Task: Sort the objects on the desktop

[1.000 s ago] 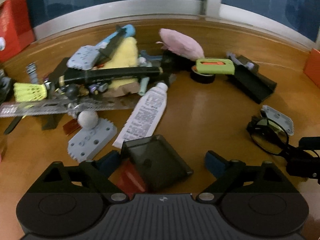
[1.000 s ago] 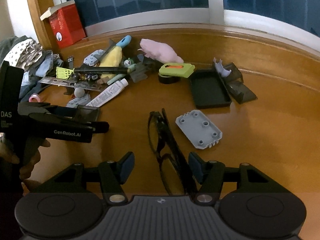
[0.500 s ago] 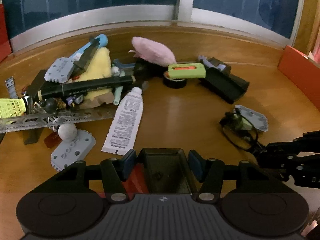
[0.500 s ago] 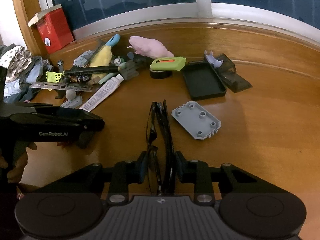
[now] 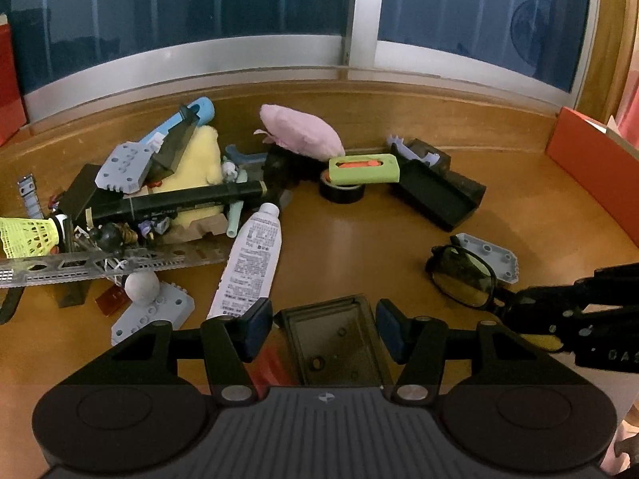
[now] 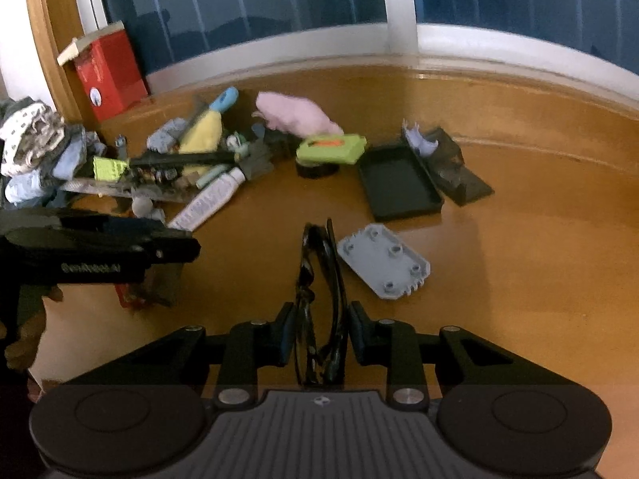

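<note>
My left gripper (image 5: 324,327) is shut on a small smoky translucent box (image 5: 335,345), its blue pads against the box's two sides, held over the wooden desk (image 5: 359,247). My right gripper (image 6: 319,333) is shut on folded black glasses (image 6: 319,279); the glasses also show in the left wrist view (image 5: 465,273), at the right. A pile of clutter lies at the back left: a white tube (image 5: 249,263), a black marker (image 5: 175,203), a metal ruler (image 5: 100,265), a yellow shuttlecock (image 5: 28,235), a pink cloth (image 5: 301,131).
A green case (image 5: 363,167) sits on a black tape roll (image 5: 341,191). A black tray (image 6: 397,181) and dark boxes lie at the back right. A grey plate (image 6: 383,261) lies beside the glasses. A red box (image 6: 110,74) and clothes (image 6: 32,147) are at the left.
My left gripper closed on the smoky box and lifted it. My right gripper closed on the glasses and raised them off the desk.
</note>
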The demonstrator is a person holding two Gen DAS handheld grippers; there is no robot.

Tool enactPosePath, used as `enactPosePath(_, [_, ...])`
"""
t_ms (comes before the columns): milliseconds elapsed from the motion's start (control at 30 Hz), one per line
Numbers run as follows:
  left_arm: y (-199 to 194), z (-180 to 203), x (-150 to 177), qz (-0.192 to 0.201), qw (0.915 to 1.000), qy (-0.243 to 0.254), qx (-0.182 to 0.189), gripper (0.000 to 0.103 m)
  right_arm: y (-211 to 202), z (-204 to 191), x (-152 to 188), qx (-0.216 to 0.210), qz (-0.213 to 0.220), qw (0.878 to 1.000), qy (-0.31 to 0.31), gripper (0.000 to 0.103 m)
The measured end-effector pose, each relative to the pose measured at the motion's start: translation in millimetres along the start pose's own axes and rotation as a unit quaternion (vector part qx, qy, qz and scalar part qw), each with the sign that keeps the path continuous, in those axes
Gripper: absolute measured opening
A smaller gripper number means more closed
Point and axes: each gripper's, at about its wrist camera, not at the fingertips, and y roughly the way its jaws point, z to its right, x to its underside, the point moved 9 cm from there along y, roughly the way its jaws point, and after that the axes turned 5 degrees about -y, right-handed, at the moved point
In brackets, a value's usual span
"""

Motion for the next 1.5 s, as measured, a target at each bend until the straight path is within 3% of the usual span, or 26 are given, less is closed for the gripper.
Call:
enactPosePath(133, [2.1,-0.8,1.7,-0.005,1.0000,-0.002,-0.001,0.057,9.4,-1.6,3.4,0.005,-0.013,1.000,-0.006,0.035])
enactPosePath(233, [3.5,-0.5,2.2,-0.007,1.0000,-0.001,-0.003,0.057,14.8,-5.3,-4.2,0.008,-0.004,1.000,-0.019,0.045])
enactPosePath(333, [4.8,0.0,2.3,-0.009,1.0000,-0.001,-0.004,0.057,23.3,-6.5,-10.9,0.010,0.001,1.000,-0.026,0.046])
enactPosePath(400, [5.6,0.3,2.4,-0.009,0.9999,-0.001,-0.004,0.057,30.6,-5.2,-12.9,0.012,0.004,0.999,-0.029,0.044])
enactPosePath(467, [6.2,0.2,2.0,-0.010,0.9999,-0.001,-0.005,0.057,34.7,-4.7,-15.1,0.015,0.007,0.999,-0.037,0.033])
enactPosePath(800, [7.4,8.0,-8.7,-0.001,1.0000,0.003,-0.006,0.057,15.0,-4.1,-22.0,-0.006,0.033,0.999,-0.022,0.032])
enactPosePath(1167, [7.3,44.1,-33.7,0.028,0.9988,0.033,0.023,0.057,-24.6,19.7,-35.2,0.021,0.075,0.997,0.004,0.030])
enactPosePath(1333, [8.5,54.0,-36.7,0.029,0.9982,0.039,0.034,0.045,-37.1,32.2,-33.9,0.039,0.085,0.995,0.015,0.030])
enactPosePath(1500, [14.2,53.3,-28.0,0.010,0.9986,0.038,0.035,0.045,-42.2,38.3,-31.3,0.048,0.090,0.995,0.023,0.030])
